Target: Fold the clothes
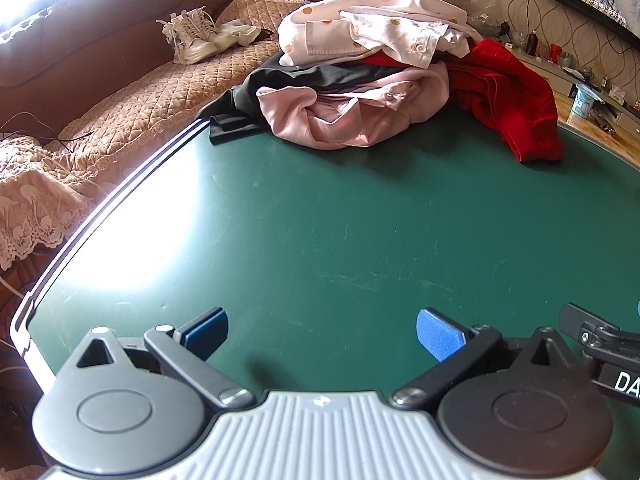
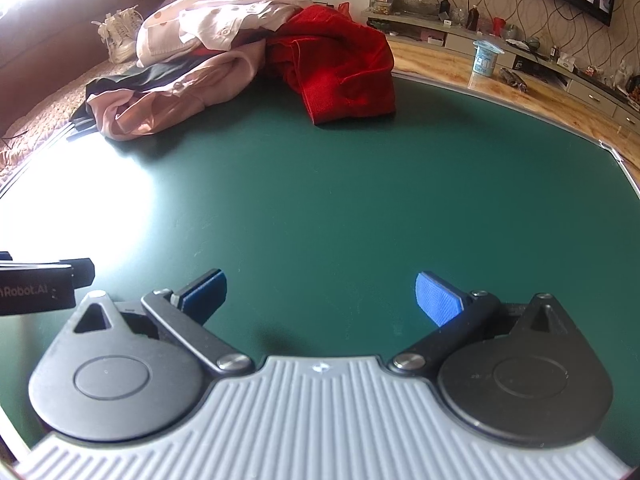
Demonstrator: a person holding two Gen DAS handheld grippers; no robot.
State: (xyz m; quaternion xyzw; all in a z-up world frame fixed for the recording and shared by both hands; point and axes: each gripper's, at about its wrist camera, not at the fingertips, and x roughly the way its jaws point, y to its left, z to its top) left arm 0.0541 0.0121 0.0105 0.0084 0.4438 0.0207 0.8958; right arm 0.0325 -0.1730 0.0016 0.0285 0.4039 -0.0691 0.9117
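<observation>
Left wrist view: left claw (image 1: 322, 334) spread wide, empty, low centre over smooth green bench (image 1: 320, 220). Upper centre, untouched heap: dotted cream shirt (image 1: 360, 28) on top, satiny pink garment (image 1: 340, 116), black cloth (image 1: 248, 100), red knit (image 1: 516, 92). Nothing folded yet.

Right wrist view: right claw (image 2: 320, 298) likewise wide, empty. Same crumpled pile (image 2: 240, 52) upper left; whole job apparently ahead.

- A dark green table top (image 1: 320, 220) with a pale metal edge is seen, mostly bare and lit brightly at its left side.
- At its far end a pile of clothes (image 1: 384, 72) is laid: a black garment (image 1: 288, 76) and a pink garment (image 1: 340, 116) at the bottom, a red garment (image 1: 516, 96) to the right, a white dotted garment (image 1: 360, 24) on top.
</observation>
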